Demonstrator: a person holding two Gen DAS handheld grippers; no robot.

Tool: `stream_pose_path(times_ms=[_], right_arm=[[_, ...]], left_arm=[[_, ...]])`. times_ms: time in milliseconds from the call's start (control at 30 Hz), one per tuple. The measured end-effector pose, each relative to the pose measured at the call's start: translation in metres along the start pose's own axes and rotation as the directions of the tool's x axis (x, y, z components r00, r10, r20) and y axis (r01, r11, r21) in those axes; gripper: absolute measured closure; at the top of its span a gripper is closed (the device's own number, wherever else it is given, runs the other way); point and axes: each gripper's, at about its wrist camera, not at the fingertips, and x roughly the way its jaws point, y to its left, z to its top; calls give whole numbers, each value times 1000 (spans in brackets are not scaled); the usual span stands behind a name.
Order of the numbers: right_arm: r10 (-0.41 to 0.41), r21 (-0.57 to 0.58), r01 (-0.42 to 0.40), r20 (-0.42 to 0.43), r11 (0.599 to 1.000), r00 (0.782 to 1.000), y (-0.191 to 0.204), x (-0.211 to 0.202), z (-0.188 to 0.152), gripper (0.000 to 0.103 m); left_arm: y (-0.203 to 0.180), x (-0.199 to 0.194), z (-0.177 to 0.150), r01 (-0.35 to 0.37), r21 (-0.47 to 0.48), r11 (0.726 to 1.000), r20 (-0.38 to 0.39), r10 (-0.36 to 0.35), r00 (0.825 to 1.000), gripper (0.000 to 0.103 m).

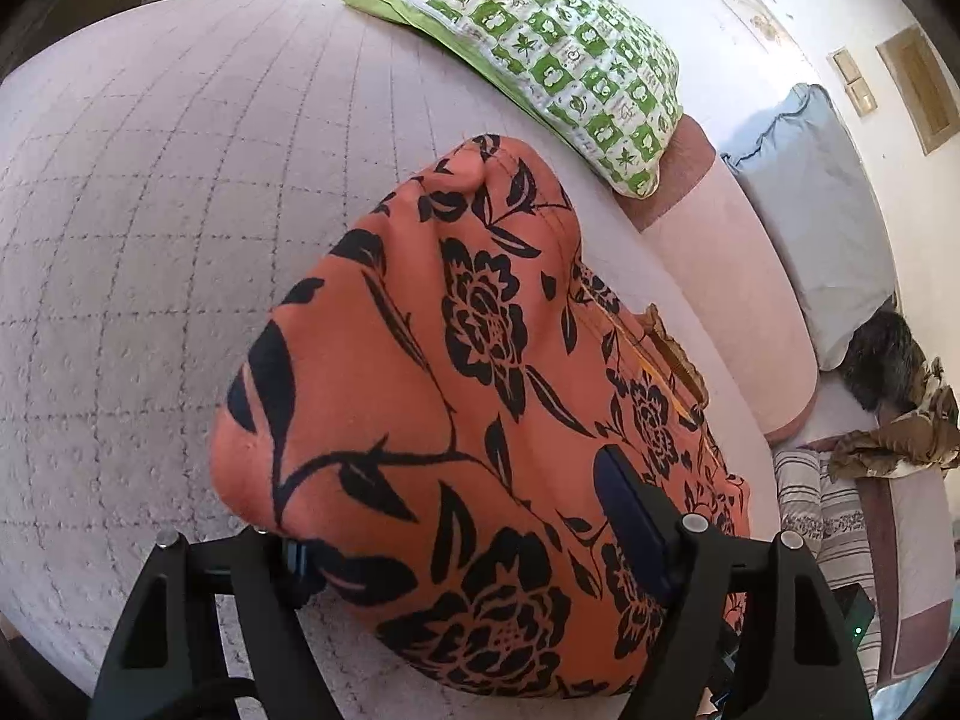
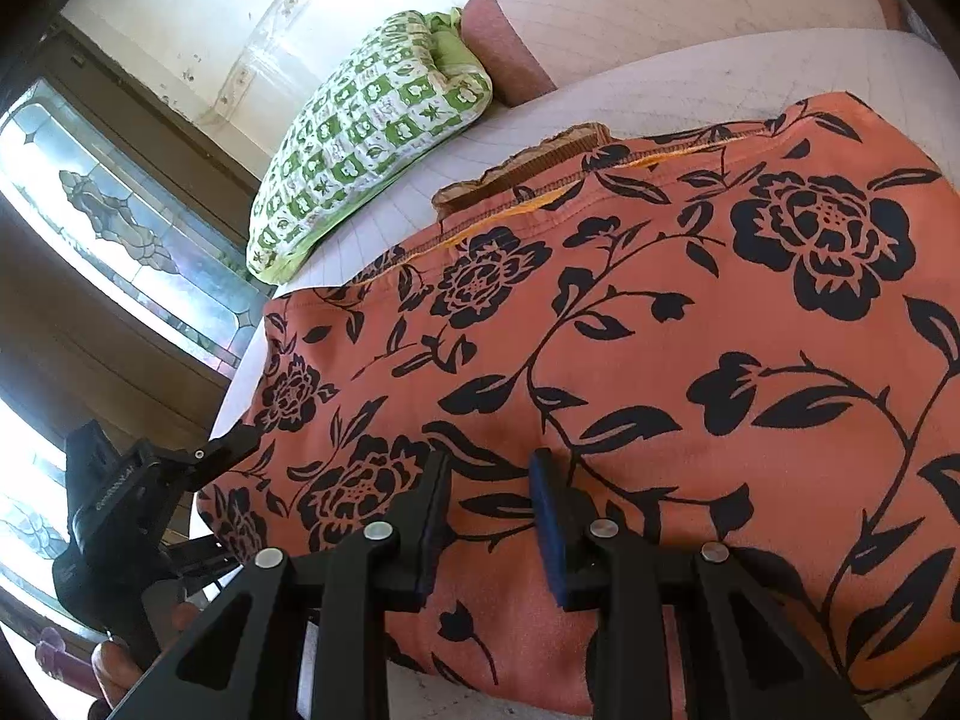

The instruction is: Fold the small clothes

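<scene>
An orange garment (image 1: pixel 456 360) with black flowers lies folded on the pale quilted bed (image 1: pixel 150 210). My left gripper (image 1: pixel 465 540) straddles its near end with jaws wide. The right finger (image 1: pixel 630 516) rests on top of the cloth, while the left finger is mostly covered by the curled edge. In the right wrist view the garment (image 2: pixel 660 330) spreads across the bed. My right gripper (image 2: pixel 492 492) sits on its near edge, jaws narrow, a ridge of fabric pinched between the blue pads. The left gripper's finger (image 2: pixel 231 447) touches the garment's left end.
A green-and-white patterned pillow (image 1: pixel 540 60) (image 2: pixel 360 144) lies beyond the garment, beside a pink bolster (image 1: pixel 738 300) and a blue pillow (image 1: pixel 822 210). A brown ribbed cloth (image 2: pixel 540 162) shows at the garment's far edge. More clothes (image 1: pixel 894 438) lie at the right. A window (image 2: pixel 120 222) is left.
</scene>
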Motion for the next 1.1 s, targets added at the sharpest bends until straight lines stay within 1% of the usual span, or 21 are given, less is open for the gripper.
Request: stream_pose_path(times_ms=[33, 67, 100, 133, 167, 233, 300, 333, 400, 467, 567, 667, 733, 767, 867, 933, 1000, 1033, 1100], right_arm=[[6, 7, -6, -2, 1000, 1000, -2, 0, 1, 72], [14, 18, -14, -5, 1000, 1000, -3, 0, 1, 72], [19, 23, -19, -7, 1000, 1000, -4, -1, 1, 72], [23, 27, -23, -7, 999, 1000, -5, -1, 2, 72], [26, 31, -26, -8, 999, 1000, -5, -1, 2, 72], [27, 33, -27, -7, 999, 1000, -5, -1, 1, 72], [27, 30, -27, -4, 999, 1000, -5, -1, 1, 72], [27, 29, -27, -3, 999, 1000, -4, -1, 0, 72], [27, 25, -27, 2, 999, 1000, -5, -1, -1, 72], [25, 20, -25, 7, 999, 1000, -5, -1, -1, 72], [21, 14, -21, 11, 1000, 1000, -3, 0, -2, 72], [12, 8, -12, 11, 1000, 1000, 0, 1, -1, 72], [12, 13, -12, 10, 1000, 1000, 0, 1, 0, 72], [14, 19, -14, 9, 1000, 1000, 0, 0, -1, 72], [22, 37, -22, 3, 999, 1000, -2, 0, 0, 72], [30, 54, -30, -5, 998, 1000, -4, 0, 1, 72], [43, 83, -42, -11, 996, 999, -7, -1, 2, 72], [48, 94, -47, -13, 994, 999, -9, -1, 2, 72], [60, 118, -58, -21, 991, 998, -11, -1, 4, 72]], left_arm=[[0, -1, 0, 2, 1, 1000, 4, -2, 1000, 25], [-1, -1, 0, -1, 5, 1000, 11, 0, 1000, 29], [-1, -1, 0, -13, 12, 1000, 16, 13, 1000, 44], [-1, 0, 1, -25, 18, 1000, 14, 25, 1000, 53], [-1, 1, 2, -34, 21, 999, 11, 34, 999, 64], [-1, 1, 3, -18, 19, 1000, 13, 17, 1000, 69], [-5, -3, 4, -7, 42, 999, 25, 6, 1000, 71], [-10, -5, 4, -7, 71, 997, 35, 4, 999, 71], [-15, -6, 4, -9, 100, 995, 43, 4, 999, 71], [-13, -3, 5, -10, 90, 996, 31, 7, 1000, 71], [-2, 0, 10, 16, 25, 1000, -2, -16, 1000, 68], [8, -6, 12, 50, -16, 999, -8, -50, 999, 68], [21, -14, 9, 66, -62, 996, -14, -67, 998, 66], [29, -18, 7, 66, -88, 994, -18, -68, 998, 64], [50, -31, -1, 63, -154, 986, -27, -68, 997, 62], [58, -46, -8, 50, -164, 985, -10, -53, 999, 55], [58, -56, -16, 22, -153, 988, 13, -20, 1000, 39], [55, -59, -23, 9, -142, 990, 18, -6, 1000, 38], [50, -55, -29, 10, -128, 992, -1, -10, 1000, 37]])
